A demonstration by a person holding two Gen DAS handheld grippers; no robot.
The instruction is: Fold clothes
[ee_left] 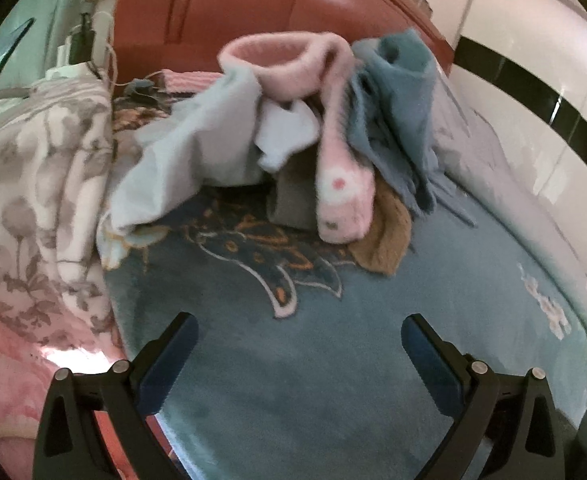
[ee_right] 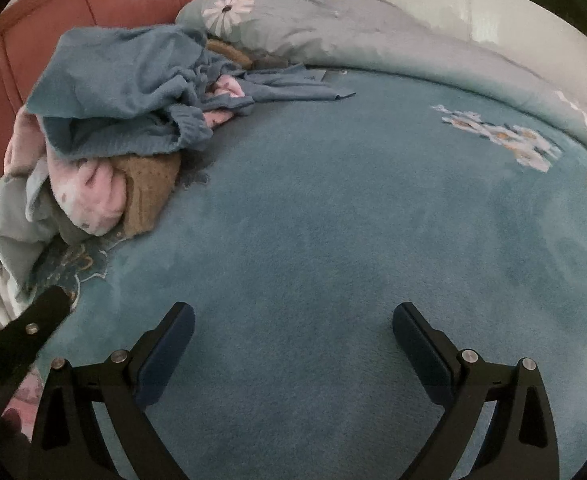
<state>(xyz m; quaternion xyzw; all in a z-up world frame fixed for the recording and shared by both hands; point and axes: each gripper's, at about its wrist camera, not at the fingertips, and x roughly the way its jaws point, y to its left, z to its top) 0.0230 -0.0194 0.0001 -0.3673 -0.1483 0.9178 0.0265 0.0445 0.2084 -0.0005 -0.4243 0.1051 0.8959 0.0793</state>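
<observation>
A heap of clothes lies on a blue bed cover (ee_left: 313, 360) near the headboard. It holds a fluffy pink garment (ee_left: 341, 184), a pale blue one (ee_left: 181, 148), a teal knitted one (ee_left: 397, 104), a white piece (ee_left: 285, 136) and a brown piece (ee_left: 385, 236). My left gripper (ee_left: 299, 334) hovers open over the cover, well short of the heap, with nothing between its fingers. In the right wrist view the teal garment (ee_right: 125, 92), the pink garment (ee_right: 93, 192) and the brown piece (ee_right: 149, 192) sit at the upper left. My right gripper (ee_right: 293, 322) is open over bare cover (ee_right: 333, 240).
A red-brown leather headboard (ee_left: 229, 4) stands behind the heap. A floral quilt (ee_left: 29, 184) is bunched at the left. A grey-green flowered pillow (ee_right: 261, 12) and duvet (ee_right: 433, 52) lie along the right. The left gripper's black finger (ee_right: 33, 328) shows at the lower left of the right wrist view.
</observation>
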